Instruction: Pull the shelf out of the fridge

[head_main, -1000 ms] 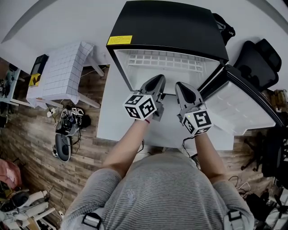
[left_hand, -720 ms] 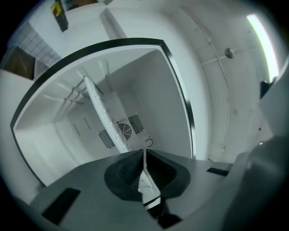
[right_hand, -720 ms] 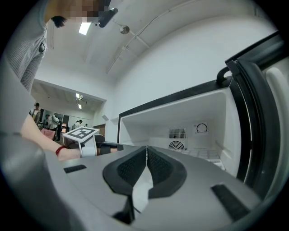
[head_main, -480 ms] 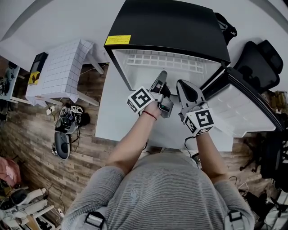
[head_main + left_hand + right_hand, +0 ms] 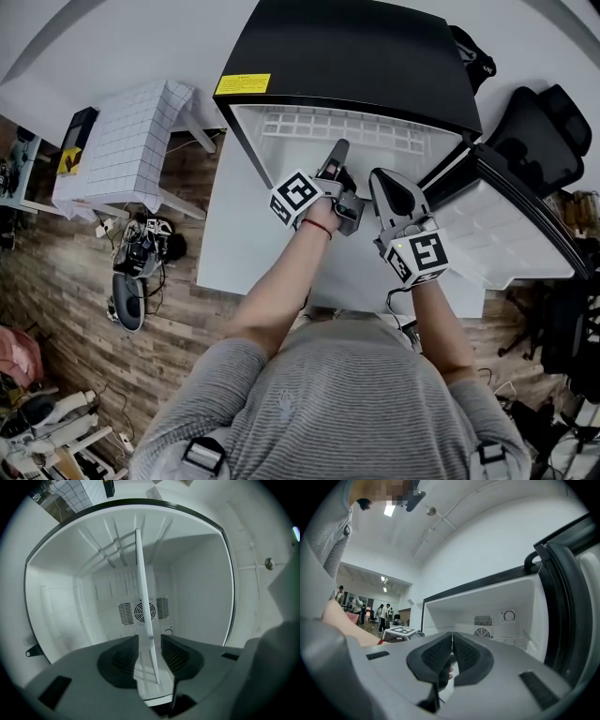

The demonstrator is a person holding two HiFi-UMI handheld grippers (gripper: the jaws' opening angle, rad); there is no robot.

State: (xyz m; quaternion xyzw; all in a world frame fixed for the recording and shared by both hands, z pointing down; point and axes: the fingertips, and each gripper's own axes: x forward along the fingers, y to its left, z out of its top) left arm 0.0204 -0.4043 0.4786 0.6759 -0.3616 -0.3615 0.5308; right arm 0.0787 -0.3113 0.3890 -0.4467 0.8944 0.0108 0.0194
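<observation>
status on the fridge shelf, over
Left claw opening, shelf edge between its jaws, not clamped. Right claw shut, empty, beside it. Shelf in the fridge; door swung open.

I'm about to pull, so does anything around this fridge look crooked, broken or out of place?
Nothing stands out. The white wire shelf sits evenly inside the black mini fridge, and the fridge's white-lined door hangs open at the right.

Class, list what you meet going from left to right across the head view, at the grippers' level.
Grid table → left gripper, jaws opening with the shelf between them → right gripper → fridge door.
</observation>
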